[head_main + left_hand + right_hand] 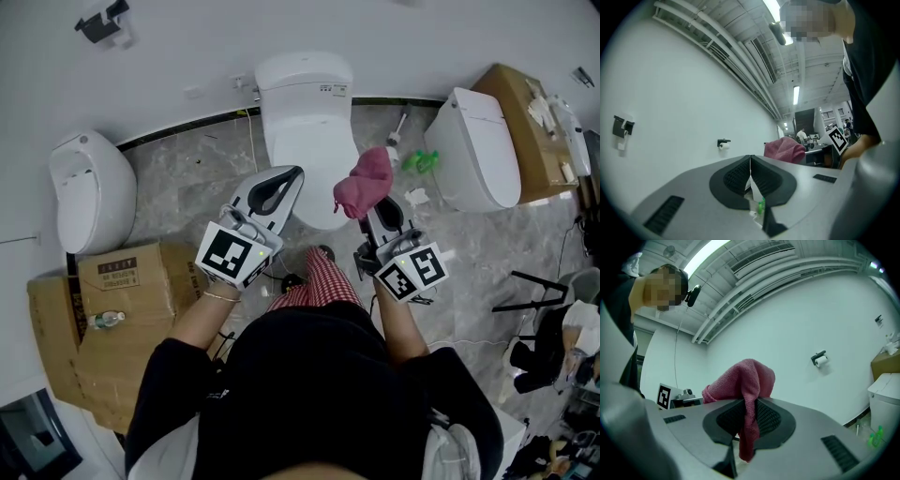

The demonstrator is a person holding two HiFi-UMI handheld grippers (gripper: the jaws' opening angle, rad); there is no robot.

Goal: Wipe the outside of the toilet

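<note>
Right gripper (pixel 749 403) clamps pink cloth (pixel 367 178) — left gripper (pixel 750 158) jaws together, seemingly empty; both near toilet (pixel 305 103).

Looks along the left gripper (pixel 750 158) at 6 o'clock, jaws pressed together on nothing. From the tips: bunched pink cloth (pixel 784 150) near at 3 o'clock, marker cube (pixel 837 138) farther out, toilet-roll holder (pixel 723 143) on the wall at 10 o'clock.

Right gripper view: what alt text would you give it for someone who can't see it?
The right tool is shut on a pink cloth, which bunches above the jaws and hangs below them. Behind is a white wall with a toilet-roll holder; a white toilet shows at the right edge.
</note>
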